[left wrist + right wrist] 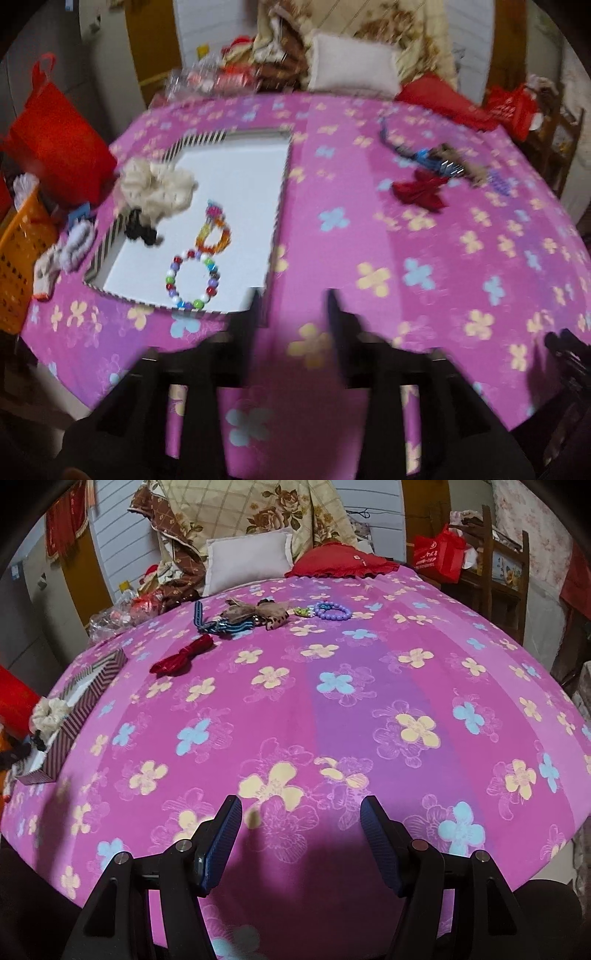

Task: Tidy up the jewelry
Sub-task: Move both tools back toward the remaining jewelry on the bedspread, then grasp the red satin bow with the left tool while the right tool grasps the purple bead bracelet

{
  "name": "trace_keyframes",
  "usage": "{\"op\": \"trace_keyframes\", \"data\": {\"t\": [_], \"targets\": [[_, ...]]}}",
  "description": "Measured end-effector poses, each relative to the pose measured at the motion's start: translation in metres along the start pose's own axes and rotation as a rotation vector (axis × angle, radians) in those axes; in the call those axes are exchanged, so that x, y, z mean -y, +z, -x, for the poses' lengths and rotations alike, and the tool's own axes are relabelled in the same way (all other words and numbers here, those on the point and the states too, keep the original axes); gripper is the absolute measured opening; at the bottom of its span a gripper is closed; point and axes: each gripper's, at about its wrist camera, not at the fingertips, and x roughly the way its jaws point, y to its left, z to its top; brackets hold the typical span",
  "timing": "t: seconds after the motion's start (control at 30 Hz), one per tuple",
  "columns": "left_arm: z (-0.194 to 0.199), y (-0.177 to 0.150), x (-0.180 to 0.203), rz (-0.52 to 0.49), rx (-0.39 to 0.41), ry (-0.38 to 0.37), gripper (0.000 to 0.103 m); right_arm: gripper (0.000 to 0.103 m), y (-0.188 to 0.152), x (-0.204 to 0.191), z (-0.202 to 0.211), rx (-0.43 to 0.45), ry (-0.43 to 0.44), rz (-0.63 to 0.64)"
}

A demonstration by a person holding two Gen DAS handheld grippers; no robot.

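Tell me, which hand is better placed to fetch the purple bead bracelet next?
Probably the right. Its hand-held gripper is open and empty, facing the purple bead bracelet across the bedspread. The left hand-held gripper hovers by the striped box, far from it.

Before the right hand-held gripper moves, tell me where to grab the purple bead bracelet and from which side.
Take the purple bead bracelet across one arc of its ring, probably the near one, coming down from above. It lies flat on the bedspread, so one finger can drop inside the loop and one outside. The far-left arc sits against smaller beaded pieces, so avoid that side.
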Motion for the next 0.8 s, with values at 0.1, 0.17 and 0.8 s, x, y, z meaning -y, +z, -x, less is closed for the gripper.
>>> {"op": "trace_keyframes", "data": {"t": [0.1, 0.17, 0.8], "targets": [[0.011, -0.004, 0.012, -0.041, 0.047, -0.007, 0.061, 0.065, -0.001, -0.001, -0.003, -0.007, -0.020, 0.004], [0.014, -0.006, 0.019, -0.065, 0.050, -0.015, 0.061, 0.065, -0.001, -0.002, -0.005, -0.010, -0.033, 0.012], [-0.054, 0.042, 0.071, -0.118, -0.123, -0.165, 0.061, 0.075, 0.109, -0.003, -0.025, 0.020, 0.107, 0.021]]}}
